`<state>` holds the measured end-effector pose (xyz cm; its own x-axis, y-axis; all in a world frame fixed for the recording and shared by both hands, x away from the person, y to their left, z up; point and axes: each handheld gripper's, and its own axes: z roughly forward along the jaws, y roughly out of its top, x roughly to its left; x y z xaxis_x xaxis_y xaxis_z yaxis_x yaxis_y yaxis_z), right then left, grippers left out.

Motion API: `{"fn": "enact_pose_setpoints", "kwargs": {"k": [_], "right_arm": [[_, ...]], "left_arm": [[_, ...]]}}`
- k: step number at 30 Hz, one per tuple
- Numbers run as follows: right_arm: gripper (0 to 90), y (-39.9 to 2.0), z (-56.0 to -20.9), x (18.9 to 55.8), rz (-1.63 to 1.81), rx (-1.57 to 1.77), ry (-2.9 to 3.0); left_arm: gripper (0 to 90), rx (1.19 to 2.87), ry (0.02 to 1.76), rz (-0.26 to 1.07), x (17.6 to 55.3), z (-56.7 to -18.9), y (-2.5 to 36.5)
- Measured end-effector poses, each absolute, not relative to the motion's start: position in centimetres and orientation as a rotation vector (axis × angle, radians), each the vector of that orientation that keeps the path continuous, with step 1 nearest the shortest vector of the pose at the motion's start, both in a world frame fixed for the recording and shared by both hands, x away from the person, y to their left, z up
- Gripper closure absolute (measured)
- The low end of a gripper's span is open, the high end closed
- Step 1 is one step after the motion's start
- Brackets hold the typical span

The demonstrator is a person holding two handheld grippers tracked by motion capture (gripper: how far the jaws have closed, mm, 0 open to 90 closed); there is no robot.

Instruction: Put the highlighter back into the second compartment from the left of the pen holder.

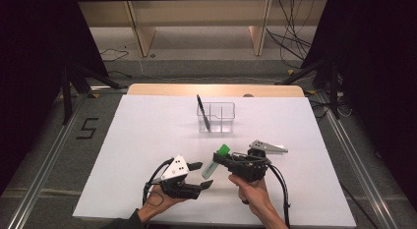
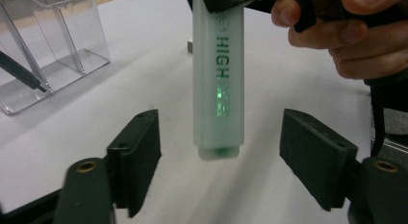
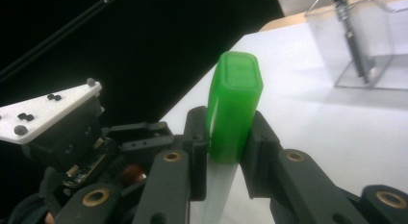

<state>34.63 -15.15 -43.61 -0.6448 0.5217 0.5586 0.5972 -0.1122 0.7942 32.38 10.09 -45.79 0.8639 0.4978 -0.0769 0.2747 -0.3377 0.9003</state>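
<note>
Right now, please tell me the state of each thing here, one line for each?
Highlighter: capped, lifted off the table, held at its green cap.
Right gripper: shut on the highlighter.
Left gripper: open, jaws on either side of the highlighter's lower end, apart from it.
Clear organizer: upright.
Black pen: leaning in the organizer's left compartment.

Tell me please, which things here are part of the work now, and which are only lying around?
In use:
- green highlighter, clamped at its cap by the right gripper
- left gripper, jaws open around the highlighter's free end

Lying about:
- clear organizer
- black pen leaning in it
- grey plate on the table
</note>
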Motion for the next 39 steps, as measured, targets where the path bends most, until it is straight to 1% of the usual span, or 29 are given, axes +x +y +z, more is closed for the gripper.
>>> {"fn": "enact_pose_setpoints", "kwargs": {"k": [7,11,21,27,39], "right_arm": [[75.4,-15.9,-43.4,34.8,-1.922,-1.326,-2.081],[75.3,-16.3,-43.1,34.8,-1.944,-1.335,-2.088],[75.3,-17.2,-42.7,35.2,-1.961,-1.38,-2.115],[75.3,-17.9,-42.3,35.6,-1.98,-1.411,-2.153],[75.3,-18.9,-41.7,37.7,-1.99,-1.495,-2.163]], "left_arm": [[25.2,1.932,0.601,0.216,33.1,-45.8,11.0],[23.1,1.958,0.607,0.202,33.4,-46.1,11.4],[21.7,1.949,0.649,0.204,33.9,-46.0,12.6],[19.7,1.939,0.691,0.17,34.0,-46.1,13.2],[18.9,1.959,0.705,0.177,33.9,-46.5,13.8]]}}
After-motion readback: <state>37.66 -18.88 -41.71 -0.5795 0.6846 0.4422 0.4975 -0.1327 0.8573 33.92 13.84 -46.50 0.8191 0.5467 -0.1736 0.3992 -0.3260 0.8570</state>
